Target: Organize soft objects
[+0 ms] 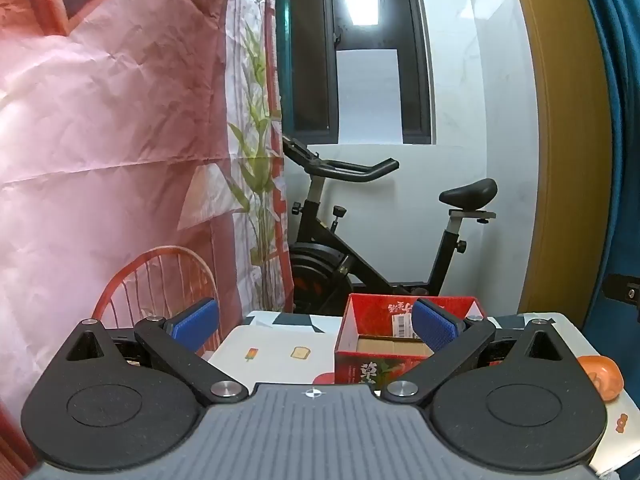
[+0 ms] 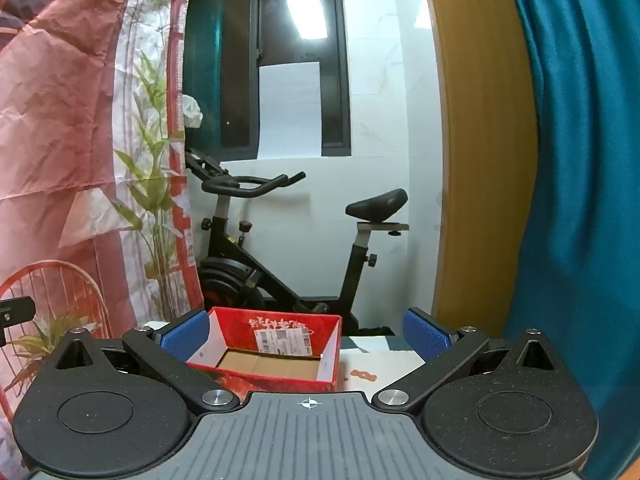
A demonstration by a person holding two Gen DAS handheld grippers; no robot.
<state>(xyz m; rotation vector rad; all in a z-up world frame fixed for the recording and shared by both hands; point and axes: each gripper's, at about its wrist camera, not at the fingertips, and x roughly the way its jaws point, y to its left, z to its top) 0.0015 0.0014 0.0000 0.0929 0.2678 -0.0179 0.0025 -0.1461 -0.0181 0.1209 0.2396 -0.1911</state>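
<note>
A red cardboard box [image 1: 372,320] with an open top and a brown bottom stands on a white table [image 1: 276,360]. It also shows in the right wrist view [image 2: 280,376], with a white label inside. An orange soft object [image 1: 604,376] lies at the table's right edge, beside my left gripper's right finger. My left gripper [image 1: 316,324] is open and empty, above the table's near side. My right gripper [image 2: 306,332] is open and empty, with the box between its blue pads.
A black exercise bike [image 1: 360,248] stands behind the table by a white wall. A pink printed sheet [image 1: 112,120] hangs at the left. A wooden door frame [image 2: 480,140] and a blue curtain [image 2: 580,160] are at the right.
</note>
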